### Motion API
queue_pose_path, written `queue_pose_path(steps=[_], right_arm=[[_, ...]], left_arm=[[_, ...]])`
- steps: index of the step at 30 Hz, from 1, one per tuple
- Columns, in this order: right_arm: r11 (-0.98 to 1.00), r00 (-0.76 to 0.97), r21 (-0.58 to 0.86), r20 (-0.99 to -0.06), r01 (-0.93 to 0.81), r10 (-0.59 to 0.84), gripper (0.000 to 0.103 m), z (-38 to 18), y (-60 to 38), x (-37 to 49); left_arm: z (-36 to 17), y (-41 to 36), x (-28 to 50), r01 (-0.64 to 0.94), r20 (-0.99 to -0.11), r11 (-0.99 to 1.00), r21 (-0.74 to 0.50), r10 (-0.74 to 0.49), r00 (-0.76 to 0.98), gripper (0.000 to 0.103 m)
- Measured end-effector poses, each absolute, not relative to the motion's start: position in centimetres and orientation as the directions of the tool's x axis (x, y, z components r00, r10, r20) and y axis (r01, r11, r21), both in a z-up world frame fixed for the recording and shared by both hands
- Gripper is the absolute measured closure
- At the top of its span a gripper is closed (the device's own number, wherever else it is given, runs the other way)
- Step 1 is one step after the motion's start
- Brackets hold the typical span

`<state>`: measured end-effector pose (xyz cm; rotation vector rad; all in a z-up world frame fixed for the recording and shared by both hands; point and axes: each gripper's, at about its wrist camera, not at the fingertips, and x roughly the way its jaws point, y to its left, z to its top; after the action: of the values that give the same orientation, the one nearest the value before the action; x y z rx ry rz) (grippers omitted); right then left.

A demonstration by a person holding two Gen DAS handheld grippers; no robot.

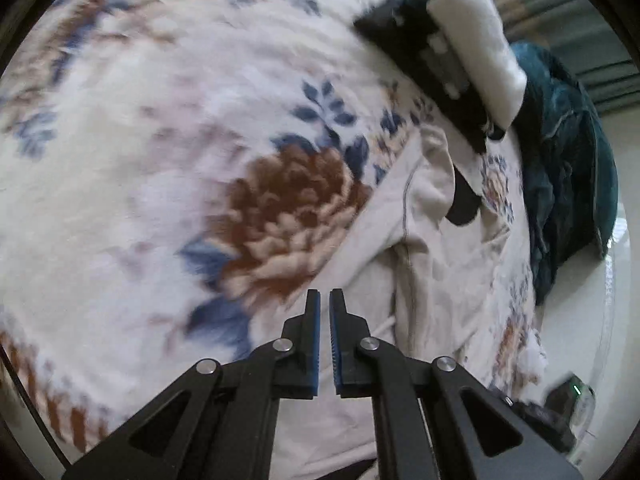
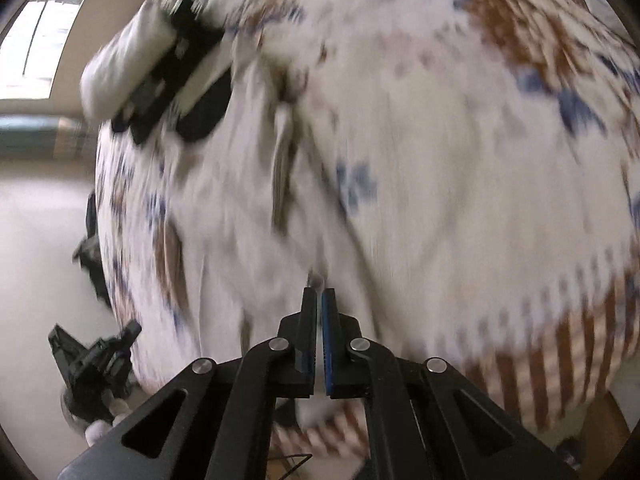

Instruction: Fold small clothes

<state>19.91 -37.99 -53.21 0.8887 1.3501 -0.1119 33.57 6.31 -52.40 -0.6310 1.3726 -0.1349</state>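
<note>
A pale cream garment [image 1: 424,248] lies crumpled on a floral blanket [image 1: 168,152], to the right in the left wrist view. My left gripper [image 1: 325,300] hovers over its left edge, its jaws nearly together with a narrow gap and nothing between them. In the blurred right wrist view the same garment [image 2: 256,184] spreads over the blanket [image 2: 460,168]. My right gripper [image 2: 319,296] is shut on a pinch of the cream cloth, which shows at the tips and below the pads.
A folded stack of white and black clothes [image 1: 452,52] sits at the far edge of the bed; it also shows in the right wrist view [image 2: 156,64]. A dark teal heap [image 1: 568,160] lies beside it. The left gripper's body [image 2: 96,364] hangs over the pale floor [image 2: 44,248].
</note>
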Motion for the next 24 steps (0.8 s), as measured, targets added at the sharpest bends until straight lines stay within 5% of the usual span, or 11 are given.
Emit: queue_pose_path(steps=[2, 4, 6, 7, 8, 10, 18, 24], right_arm=[[0.655, 0.202, 0.498, -0.856, 0.568, 0.476, 0.100, -54.9, -39.4, 21.8], [0.667, 0.162, 0.515, -0.840, 0.538, 0.518, 0.100, -54.7, -40.1, 22.1], [0.691, 0.105, 0.520, -0.830, 0.503, 0.548, 0.098, -54.2, -39.3, 21.6], [0.695, 0.070, 0.523, -0.820, 0.494, 0.568, 0.091, -54.1, -38.8, 20.9], [0.693, 0.037, 0.522, -0.811, 0.497, 0.584, 0.082, -54.1, -38.2, 20.1], [0.710, 0.008, 0.508, -0.816, 0.487, 0.578, 0.039, -53.9, -37.2, 19.1], [0.898, -0.085, 0.350, -0.919, 0.268, 0.384, 0.036, -52.8, -29.5, 16.3], [0.966, -0.145, 0.136, -0.975, 0.219, 0.170, 0.037, -56.6, -25.2, 16.6]], left_arm=[[-52.6, 6.4, 32.8, -0.242, -0.864, 0.830, -0.503, -0.480, 0.150, 0.097], [-52.3, 6.8, 30.5, -0.232, -0.880, 0.850, -0.474, -0.466, 0.091, 0.085], [-52.3, 7.4, 27.9, -0.248, -0.883, 0.852, -0.461, -0.467, 0.037, 0.048], [-52.4, 7.9, 25.9, -0.278, -0.884, 0.848, -0.451, -0.467, 0.012, 0.046], [-52.5, 8.4, 24.3, -0.307, -0.888, 0.846, -0.435, -0.460, -0.008, 0.046], [-52.9, 8.9, 21.4, -0.351, -0.897, 0.847, -0.398, -0.441, -0.046, 0.046], [-55.8, 9.2, 16.0, -0.448, -0.907, 0.832, -0.327, -0.410, -0.098, 0.046], [-56.3, 8.5, 16.2, -0.366, -0.913, 0.873, -0.322, -0.389, -0.122, 0.046]])
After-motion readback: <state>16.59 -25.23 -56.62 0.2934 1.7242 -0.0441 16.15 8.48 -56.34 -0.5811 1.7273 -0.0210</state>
